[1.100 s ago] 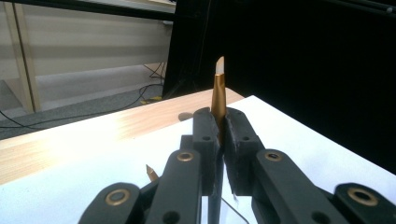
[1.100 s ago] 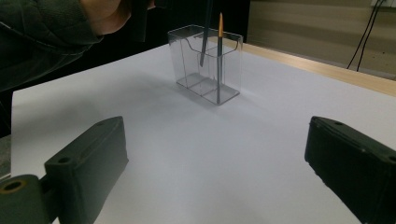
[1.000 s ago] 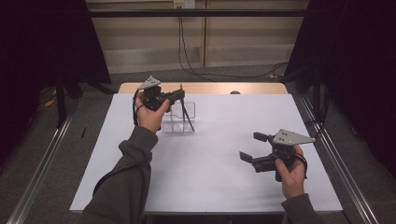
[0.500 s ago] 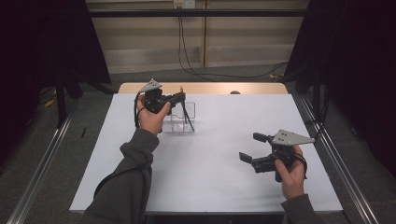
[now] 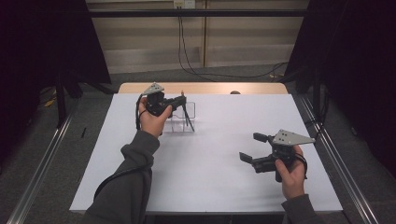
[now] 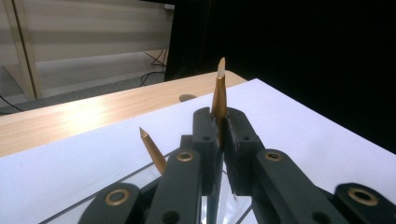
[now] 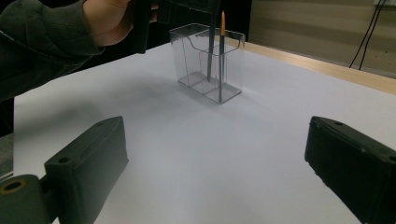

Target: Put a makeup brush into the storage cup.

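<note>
Left tongs pinch a gold-tipped pen above the clear holder, right tongs gaping wide over bare counter.

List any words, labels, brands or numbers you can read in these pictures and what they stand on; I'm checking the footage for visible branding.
None can be read.
The clear holder: no print shows.
The gold-tipped pen in the left gripper: no marking shows.
The second pen in the holder: no marking shows.
The right gripper and its grey plate: only screw holes.
The white table cover: blank.
The wall socket: too small to tell.
</note>
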`<state>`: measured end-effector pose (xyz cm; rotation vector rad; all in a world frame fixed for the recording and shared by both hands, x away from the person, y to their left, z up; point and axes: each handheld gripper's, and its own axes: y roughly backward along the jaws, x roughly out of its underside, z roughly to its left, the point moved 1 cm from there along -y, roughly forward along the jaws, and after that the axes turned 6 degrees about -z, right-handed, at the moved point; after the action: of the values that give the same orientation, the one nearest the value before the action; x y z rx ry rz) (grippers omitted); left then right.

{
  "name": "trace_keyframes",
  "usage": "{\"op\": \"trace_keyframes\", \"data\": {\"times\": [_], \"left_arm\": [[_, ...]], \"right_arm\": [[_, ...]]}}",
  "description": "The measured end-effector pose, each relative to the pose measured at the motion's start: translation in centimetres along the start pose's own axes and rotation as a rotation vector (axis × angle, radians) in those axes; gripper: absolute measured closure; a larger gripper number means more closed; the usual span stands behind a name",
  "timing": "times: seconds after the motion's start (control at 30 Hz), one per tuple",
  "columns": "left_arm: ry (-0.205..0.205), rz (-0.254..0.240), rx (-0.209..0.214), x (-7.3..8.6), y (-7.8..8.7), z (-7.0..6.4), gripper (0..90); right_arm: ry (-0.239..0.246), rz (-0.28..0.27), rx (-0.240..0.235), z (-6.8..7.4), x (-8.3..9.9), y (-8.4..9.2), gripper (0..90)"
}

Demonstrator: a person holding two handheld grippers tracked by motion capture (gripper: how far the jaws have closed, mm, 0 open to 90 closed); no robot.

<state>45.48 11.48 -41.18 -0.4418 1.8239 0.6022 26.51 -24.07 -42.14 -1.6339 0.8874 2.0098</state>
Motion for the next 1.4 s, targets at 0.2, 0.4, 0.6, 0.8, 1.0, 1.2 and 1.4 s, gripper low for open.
{"op": "trace_keyframes", "data": {"times": [0.2, 0.4, 0.6, 0.8, 1.0, 1.2, 1.4], "left_arm": [[0.003, 0.007, -0.011, 0.24, -0.12, -0.12, 84.0], [0.000, 0.015, -0.001, 0.32, -0.13, 0.01, 83.9], [0.002, 0.027, -0.020, 0.51, -0.11, 0.06, 83.9], [0.020, 0.028, -0.002, 0.83, -0.20, 0.33, 81.0], [0.010, 0.012, -0.029, 0.67, -0.11, 0.40, 67.5], [-0.011, -0.010, -0.020, 0.39, -0.10, 0.27, 52.7], [-0.023, -0.002, -0.018, 0.19, 0.03, 0.12, 47.3]], "right_arm": [[0.000, 0.001, -0.002, 0.01, 0.00, -0.02, 5.1], [-0.001, 0.002, -0.002, -0.01, -0.02, 0.01, 5.2], [-0.001, 0.003, -0.004, 0.02, -0.02, -0.01, 5.1], [0.001, 0.004, -0.008, 0.03, 0.02, -0.06, 5.2], [0.002, 0.003, -0.010, 0.03, 0.04, -0.12, 5.2], [0.001, 0.003, -0.007, 0.00, 0.06, -0.09, 5.1], [0.004, 0.004, -0.011, 0.05, 0.03, -0.13, 5.2]]}}
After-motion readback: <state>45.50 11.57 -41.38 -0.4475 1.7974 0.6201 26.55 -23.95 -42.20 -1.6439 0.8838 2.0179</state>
